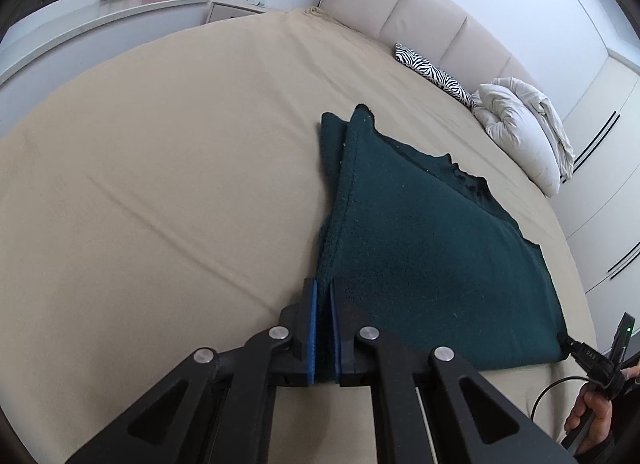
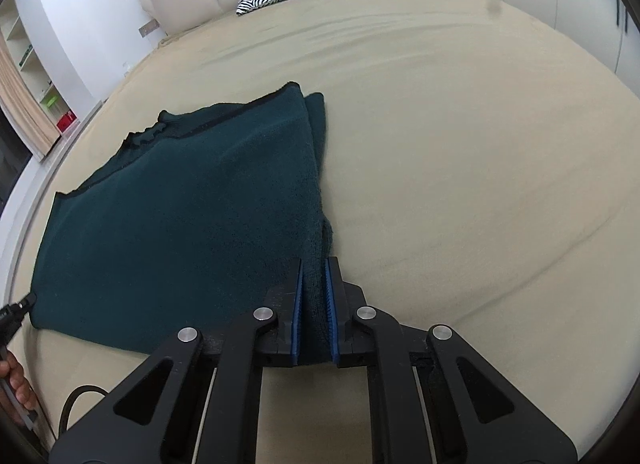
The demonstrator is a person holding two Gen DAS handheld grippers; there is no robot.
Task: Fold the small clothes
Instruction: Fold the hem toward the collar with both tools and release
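A dark green knitted garment [image 1: 420, 232] lies flat on the beige bed sheet [image 1: 160, 184], its sides folded inward. In the left wrist view my left gripper [image 1: 323, 284] is shut on the garment's near left corner, with the fabric pinched between its blue pads. The right wrist view shows the same garment [image 2: 192, 204] spreading away to the left. There my right gripper [image 2: 314, 264] is shut on the near right corner, and a thick fold of green cloth fills the gap between its pads. The collar lies at the garment's far edge.
A zebra-print cushion [image 1: 432, 72] and a white crumpled duvet [image 1: 520, 128] lie by the padded headboard [image 1: 400, 4]. White wardrobe doors [image 1: 600, 184] stand to the right of the bed. A hand holds the other gripper's handle [image 1: 592, 404]. A nightstand [image 1: 236, 8] stands far left.
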